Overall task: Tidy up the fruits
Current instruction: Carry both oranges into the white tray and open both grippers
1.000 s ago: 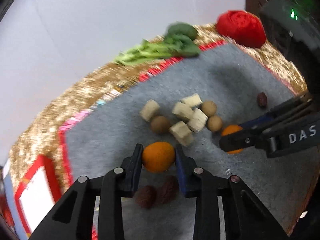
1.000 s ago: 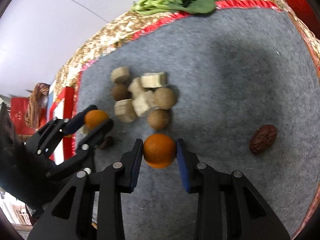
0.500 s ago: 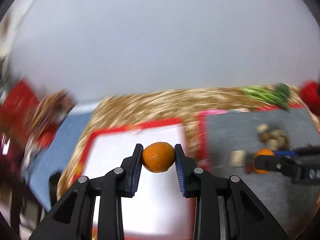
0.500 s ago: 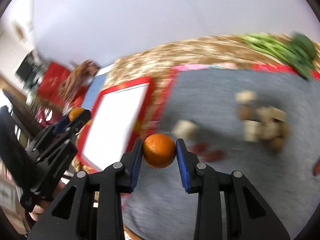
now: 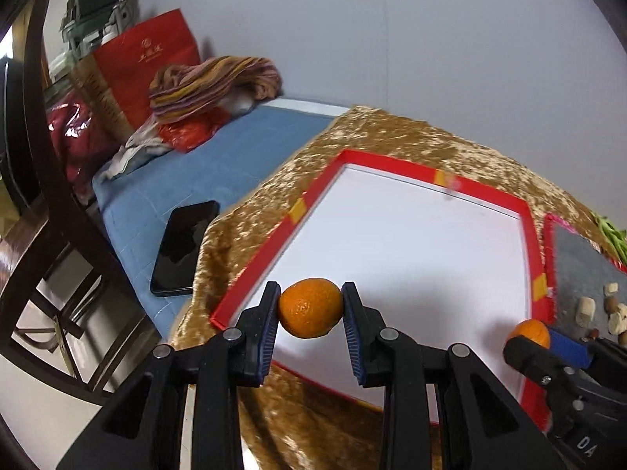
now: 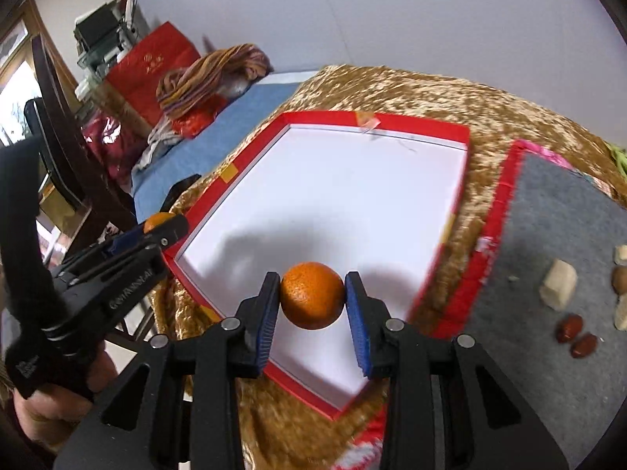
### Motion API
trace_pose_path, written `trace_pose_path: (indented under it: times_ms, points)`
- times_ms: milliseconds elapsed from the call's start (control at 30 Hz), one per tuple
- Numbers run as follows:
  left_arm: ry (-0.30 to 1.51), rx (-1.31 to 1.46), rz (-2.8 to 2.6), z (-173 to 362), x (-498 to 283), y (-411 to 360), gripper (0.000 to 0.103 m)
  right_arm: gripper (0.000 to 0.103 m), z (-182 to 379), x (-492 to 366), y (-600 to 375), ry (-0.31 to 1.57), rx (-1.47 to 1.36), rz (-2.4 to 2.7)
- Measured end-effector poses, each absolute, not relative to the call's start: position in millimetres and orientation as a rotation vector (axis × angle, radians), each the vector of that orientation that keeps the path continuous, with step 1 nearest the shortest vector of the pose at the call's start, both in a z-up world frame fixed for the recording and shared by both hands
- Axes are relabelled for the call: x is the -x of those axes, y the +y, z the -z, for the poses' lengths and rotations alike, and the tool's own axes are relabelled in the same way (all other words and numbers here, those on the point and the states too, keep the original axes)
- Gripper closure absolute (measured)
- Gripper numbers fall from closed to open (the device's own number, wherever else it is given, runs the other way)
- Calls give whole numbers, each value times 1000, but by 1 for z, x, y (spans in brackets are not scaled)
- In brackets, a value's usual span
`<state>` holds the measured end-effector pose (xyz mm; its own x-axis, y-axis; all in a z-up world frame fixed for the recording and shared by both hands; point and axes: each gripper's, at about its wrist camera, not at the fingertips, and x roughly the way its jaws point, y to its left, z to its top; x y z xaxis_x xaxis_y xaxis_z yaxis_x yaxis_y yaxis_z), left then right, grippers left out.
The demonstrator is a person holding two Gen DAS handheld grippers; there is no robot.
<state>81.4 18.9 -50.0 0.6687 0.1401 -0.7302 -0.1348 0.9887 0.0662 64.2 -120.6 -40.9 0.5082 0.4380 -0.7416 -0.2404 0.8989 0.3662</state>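
Note:
My left gripper (image 5: pixel 310 309) is shut on an orange mandarin (image 5: pixel 310 308), held above the near left edge of a red-rimmed white tray (image 5: pixel 411 243). My right gripper (image 6: pixel 312 297) is shut on a second mandarin (image 6: pixel 312 295), held over the near part of the same tray (image 6: pixel 333 180). In the left wrist view the right gripper (image 5: pixel 525 338) shows at the lower right with its mandarin (image 5: pixel 529 332). The right wrist view has the left gripper (image 6: pixel 166 225) at the tray's left corner, carrying its mandarin (image 6: pixel 158 220).
A grey felt mat (image 6: pixel 556 235) right of the tray holds pale chunks (image 6: pixel 558 284), brown round fruits and two red dates (image 6: pixel 576 335). A gold cloth (image 5: pixel 411 137) covers the table. A black phone (image 5: pixel 184 248) lies on a blue surface. A dark chair (image 5: pixel 47 211) stands at the left.
Both grippers have carried their mandarins left from the grey mat to above the white tray. Both stay shut on the fruit, and the views now face the tray.

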Motion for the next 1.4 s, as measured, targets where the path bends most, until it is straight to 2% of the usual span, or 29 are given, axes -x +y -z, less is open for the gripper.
trace_pose_path:
  times_ms: [933,1000,1067,1233,1333,1400]
  points:
    - [828,-17,-150,61,-96,37,71,67,61,-88,-97,995,-215,-394]
    - [832,-19,-146,62,-96,35,70,51,61,-89,-100,1006,-232,-388]
    - [831,-31,-148,61,-97,32,70,46,58,-88,-104,992,-246,-381]
    - [818,-43,-145,57,-97,25,70,46,48,-84,-119,952,-272,-362]
    - [792,-60,-142,52,-95,16,66,46,41,-81,-135,931,-291,-334]
    - [770,-63,-135,46,-93,9,58,46,38,-77,-149,922,-303,-309]
